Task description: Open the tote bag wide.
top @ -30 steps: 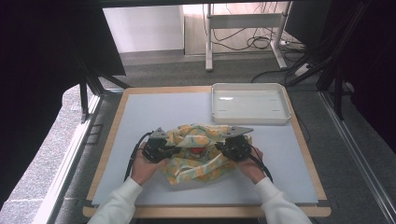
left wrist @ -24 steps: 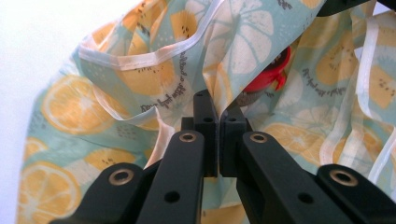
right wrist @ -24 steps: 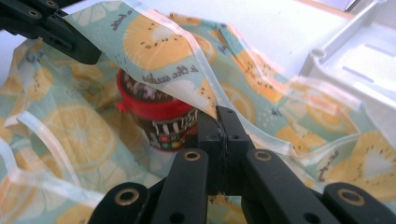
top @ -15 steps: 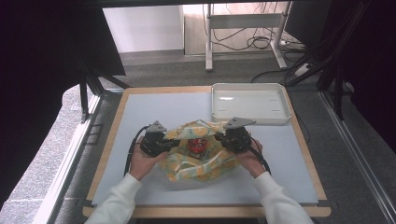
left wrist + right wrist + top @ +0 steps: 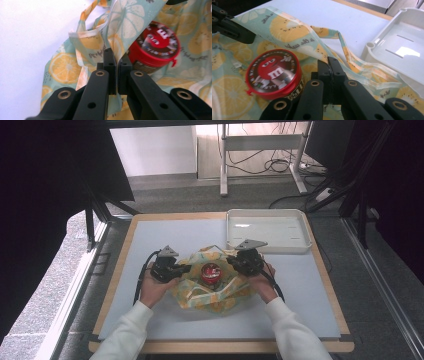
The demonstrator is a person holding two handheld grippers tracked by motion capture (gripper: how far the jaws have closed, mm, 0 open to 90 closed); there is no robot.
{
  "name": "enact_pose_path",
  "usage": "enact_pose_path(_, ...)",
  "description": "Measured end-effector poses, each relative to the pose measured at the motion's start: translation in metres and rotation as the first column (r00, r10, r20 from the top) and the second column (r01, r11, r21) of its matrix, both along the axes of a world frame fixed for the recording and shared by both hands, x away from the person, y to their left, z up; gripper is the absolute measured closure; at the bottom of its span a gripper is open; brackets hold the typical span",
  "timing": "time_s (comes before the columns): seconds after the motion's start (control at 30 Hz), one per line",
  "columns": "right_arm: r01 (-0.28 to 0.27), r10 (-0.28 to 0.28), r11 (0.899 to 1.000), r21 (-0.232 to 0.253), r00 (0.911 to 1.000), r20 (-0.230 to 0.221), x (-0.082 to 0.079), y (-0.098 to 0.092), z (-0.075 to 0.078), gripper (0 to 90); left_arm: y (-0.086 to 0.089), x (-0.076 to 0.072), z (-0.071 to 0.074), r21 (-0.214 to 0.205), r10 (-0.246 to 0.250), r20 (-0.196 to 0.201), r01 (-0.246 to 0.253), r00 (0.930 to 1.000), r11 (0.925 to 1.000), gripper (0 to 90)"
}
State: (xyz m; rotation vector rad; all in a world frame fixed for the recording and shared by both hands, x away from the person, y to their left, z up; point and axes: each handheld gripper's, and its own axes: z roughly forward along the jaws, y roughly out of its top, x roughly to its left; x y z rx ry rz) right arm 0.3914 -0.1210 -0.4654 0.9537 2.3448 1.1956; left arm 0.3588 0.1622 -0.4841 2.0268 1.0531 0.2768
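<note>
While the pale green cloth bag with orange slices (image 5: 210, 287) lies in the middle of the white table (image 5: 150, 320), the left gripper (image 5: 181, 268) pinches its edge at nine o'clock and the right gripper (image 5: 234, 261) pinches it at three o'clock. A round tub with a red lid (image 5: 210, 271) sits between them. A white plastic tray (image 5: 267, 230) rests at one o'clock.

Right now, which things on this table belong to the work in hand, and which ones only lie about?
In the work:
- lemon-print cloth bag, each claw pinching one side of its mouth
- red-lidded M&M's tub inside it
- left claw
- right claw

Only lying about:
- white tray, empty
</note>
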Motion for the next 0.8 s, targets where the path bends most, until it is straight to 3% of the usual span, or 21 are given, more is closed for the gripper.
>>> enact_pose_path(0.4, 0.029, -0.032, 0.998, -0.050, 0.9986, -0.042, 0.018, 0.009, -0.026, 89.0, -0.003, 0.013, -0.021, 0.054, 0.021, -0.064, -0.017, 0.9977, 0.9984, 88.7)
enact_pose_path(0.6, 0.010, -0.017, 0.995, -0.095, 0.9966, -0.081, 0.022, 0.012, -0.041, 89.0, -0.002, 0.017, -0.035, 0.084, 0.024, -0.113, -0.015, 0.9933, 0.9964, 88.6)
enact_pose_path(0.8, -0.009, -0.006, 0.993, -0.121, 0.9919, -0.127, 0.023, 0.013, -0.050, 88.6, -0.003, 0.019, -0.043, 0.105, 0.028, -0.133, -0.014, 0.9907, 0.9944, 87.9)
